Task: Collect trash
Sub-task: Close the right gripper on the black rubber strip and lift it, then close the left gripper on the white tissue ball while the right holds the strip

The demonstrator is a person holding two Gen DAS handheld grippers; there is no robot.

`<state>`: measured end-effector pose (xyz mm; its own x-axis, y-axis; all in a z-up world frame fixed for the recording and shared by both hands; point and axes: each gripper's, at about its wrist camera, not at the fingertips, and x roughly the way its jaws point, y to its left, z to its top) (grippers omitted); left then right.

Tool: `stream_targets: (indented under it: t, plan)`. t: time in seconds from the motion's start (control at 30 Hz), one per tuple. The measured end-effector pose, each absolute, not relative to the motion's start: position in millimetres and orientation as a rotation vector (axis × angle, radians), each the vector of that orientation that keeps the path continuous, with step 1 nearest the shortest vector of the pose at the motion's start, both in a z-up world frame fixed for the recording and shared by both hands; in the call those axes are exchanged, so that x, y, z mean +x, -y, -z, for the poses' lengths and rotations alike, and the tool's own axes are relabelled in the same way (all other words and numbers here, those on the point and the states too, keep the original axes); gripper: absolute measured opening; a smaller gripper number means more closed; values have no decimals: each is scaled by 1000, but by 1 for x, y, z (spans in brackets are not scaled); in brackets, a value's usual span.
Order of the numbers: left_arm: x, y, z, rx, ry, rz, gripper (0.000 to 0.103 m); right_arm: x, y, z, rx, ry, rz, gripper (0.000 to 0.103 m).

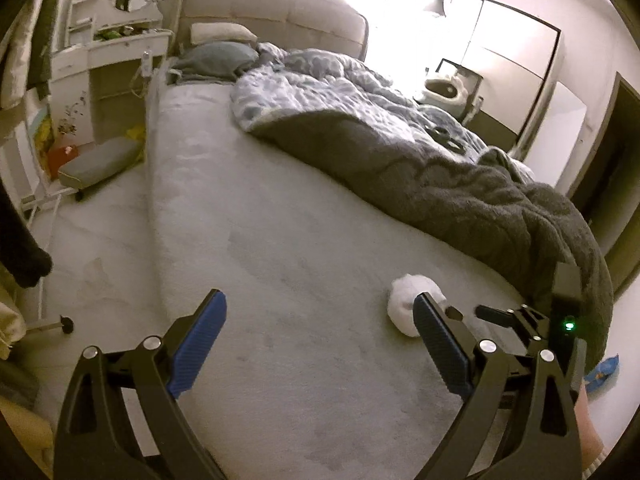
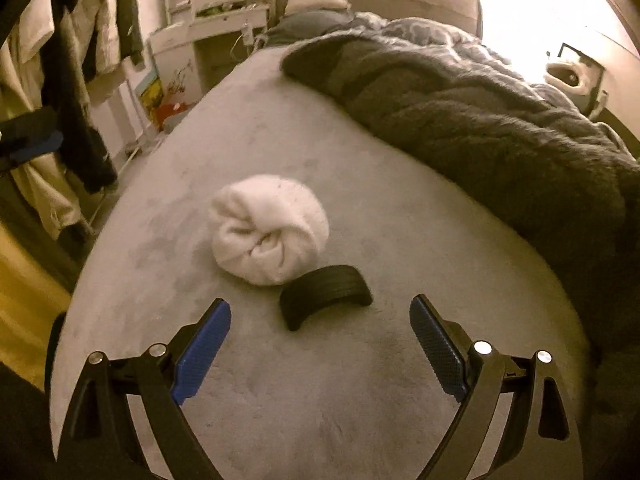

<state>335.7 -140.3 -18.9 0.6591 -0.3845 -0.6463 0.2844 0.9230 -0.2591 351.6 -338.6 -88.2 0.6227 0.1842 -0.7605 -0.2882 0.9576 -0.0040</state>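
1. Scene: bedroom; both grippers over the bare near end of a bed (image 2: 280,380) w/ grey fleecy cover. Dark blanket (image 2: 500,120) heaped from 12 to 3 o'clock in right-wrist view.
2. Right gripper (image 2: 320,332): jaws spread wide, nothing between the pads, no contact w/ anything.
3. Left gripper (image 1: 320,324): jaws also wide apart, empty. Its right pad overlaps the white ball in left-wrist view; reads as overlap only, not contact.
4. Task items: white ball (image 2: 268,228) of soft stuff (tissue or cloth, cannot tell) lies on the cover at approx 11 o'clock from the right gripper, near. Small black curved piece (image 2: 326,294) lies just ahead at 12 o'clock, touching or nearly touching the ball's near edge; cannot tell which.
5. Same ball seen from left wrist (image 1: 412,296) at approx 1 o'clock.
6. Handling, judged: ball looks light, soft, squashy; will compress under the pads, low slip risk, not fragile. Best hold: across its widest part, pads either side, pressing slightly into the cover.
7. Black piece, judged: light, stiffer, ribbed, low-lying; pinch across its narrow width, pads reaching down into the fleece.
8. Other: blue wrapper (image 1: 602,372) on the floor at approx 4 o'clock in left-wrist view, poss. further trash.
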Motion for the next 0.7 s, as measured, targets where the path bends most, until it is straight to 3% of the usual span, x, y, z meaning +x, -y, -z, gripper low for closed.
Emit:
stream_targets:
  t: [0.27, 0.4, 0.7]
  plan:
    - [335, 170, 32, -106, -800, 444, 96, 363, 338, 97, -114, -887, -262, 71]
    - [331, 187, 37, -58, -792, 465, 96, 360, 339, 95, -106, -890, -260, 50]
    - [333, 218, 47, -19, -790, 498, 96, 346, 368, 77, -48, -860, -205, 46]
